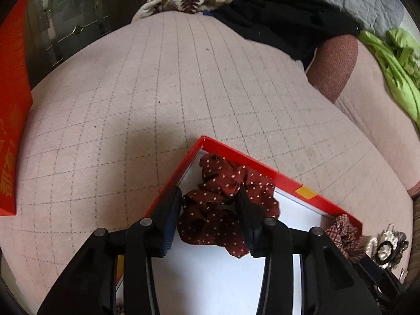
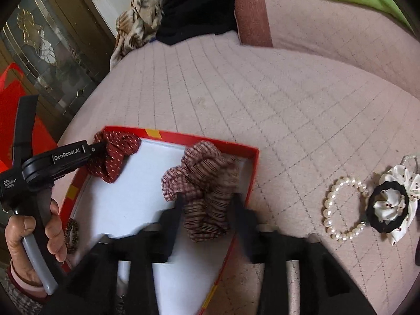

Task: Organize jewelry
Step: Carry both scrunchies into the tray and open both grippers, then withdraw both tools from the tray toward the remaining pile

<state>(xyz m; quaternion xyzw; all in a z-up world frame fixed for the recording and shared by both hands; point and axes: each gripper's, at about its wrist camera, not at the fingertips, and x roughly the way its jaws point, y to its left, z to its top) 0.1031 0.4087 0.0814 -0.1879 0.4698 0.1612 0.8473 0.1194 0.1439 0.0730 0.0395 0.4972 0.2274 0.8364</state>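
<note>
While both scrunchies sit inside the red box (image 2: 252, 168), neither is plainly released: the left claw (image 1: 210, 210) straddles the dotted scrunchie (image 1: 225, 199), fingers touching its folds, and the right claw (image 2: 207, 207) brackets the checked scrunchie (image 2: 202, 186) the same way; whether either still pinches cloth, I cannot tell. Lifting away now could snag fabric and drag a scrunchie back out. The pearl bracelet (image 2: 341, 210) and white flower tie (image 2: 393, 202) wait on the bed (image 2: 262, 92).

A small leopard-patterned hair tie (image 2: 71, 235), perhaps, sits half hidden behind the left hand (image 2: 34, 239).
</note>
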